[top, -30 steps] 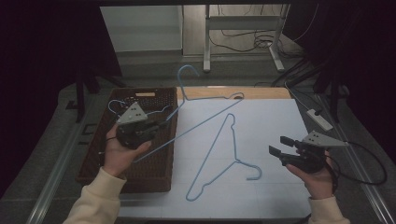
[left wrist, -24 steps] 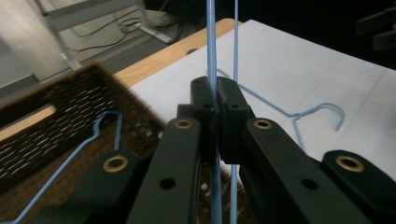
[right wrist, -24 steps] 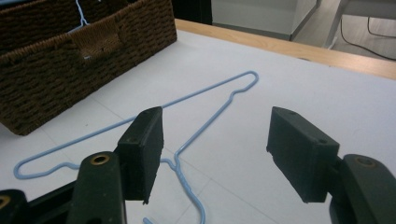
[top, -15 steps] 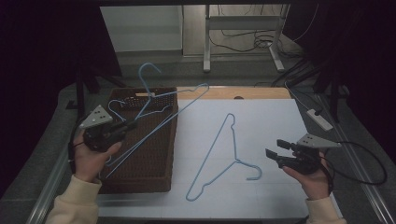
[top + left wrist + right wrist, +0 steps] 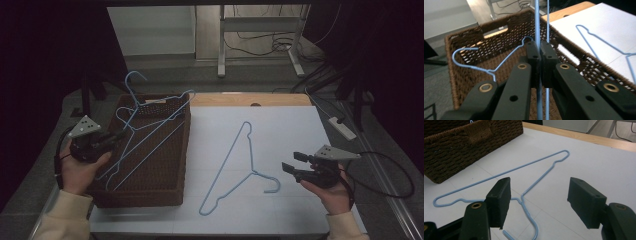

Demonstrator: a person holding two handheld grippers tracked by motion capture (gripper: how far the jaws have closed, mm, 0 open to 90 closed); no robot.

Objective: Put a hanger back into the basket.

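The right gripper (image 5: 295, 167) is waiting near the table's (image 5: 300, 120) front right corner, jaws wide and empty, facing the loose hanger (image 5: 235, 165) mid-table. The left gripper (image 5: 114, 136) is clamping a second hanger (image 5: 150, 120) over the basket (image 5: 150, 195) at the left edge; lowering and releasing looks next.

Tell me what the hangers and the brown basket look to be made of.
Hanger on the table: thin wire, probably metal with a matte light-blue coating, going by its slim, sharply bent line. Hanger in the left gripper: the same blue wire. Basket: dark brown woven wicker or rattan, perhaps synthetic; the plaited strands and open weave show.
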